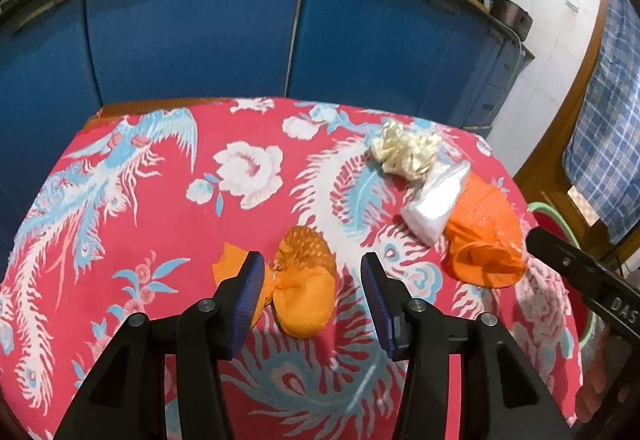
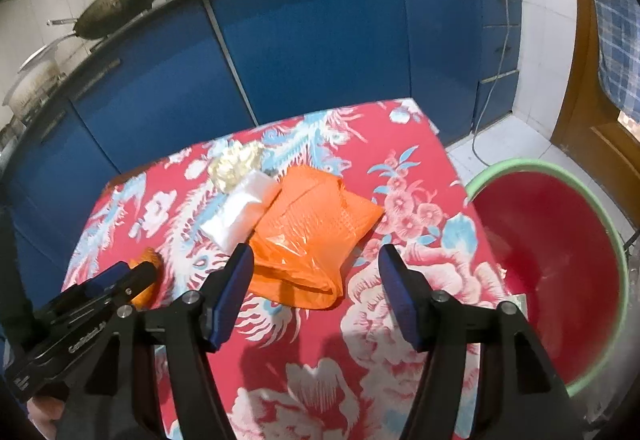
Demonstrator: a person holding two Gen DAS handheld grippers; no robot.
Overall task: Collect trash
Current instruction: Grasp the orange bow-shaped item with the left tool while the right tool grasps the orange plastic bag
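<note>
On the red flowered tablecloth (image 1: pixel 180 224) lies a small knotted orange bag (image 1: pixel 306 292). My left gripper (image 1: pixel 312 258) stands open around it: the left pad is against the bag's side, the right pad is apart from it. Further right lie a larger orange plastic bag (image 2: pixel 312 224), a clear white bag (image 2: pixel 240 211) and a cream crumpled wad (image 2: pixel 236 161). My right gripper (image 2: pixel 315 248) hangs open just over the near end of the larger orange bag, pads not pressing on it. The left gripper's body (image 2: pixel 132 276) shows at the lower left of the right wrist view.
A red basin with a green rim (image 2: pixel 520 164) stands on the floor beside the table's right edge. Blue cabinets (image 2: pixel 312 39) run behind the table, with a wok (image 2: pixel 120 3) on the counter. A wooden door (image 2: pixel 592 119) and a cable (image 2: pixel 492 79) are at the right.
</note>
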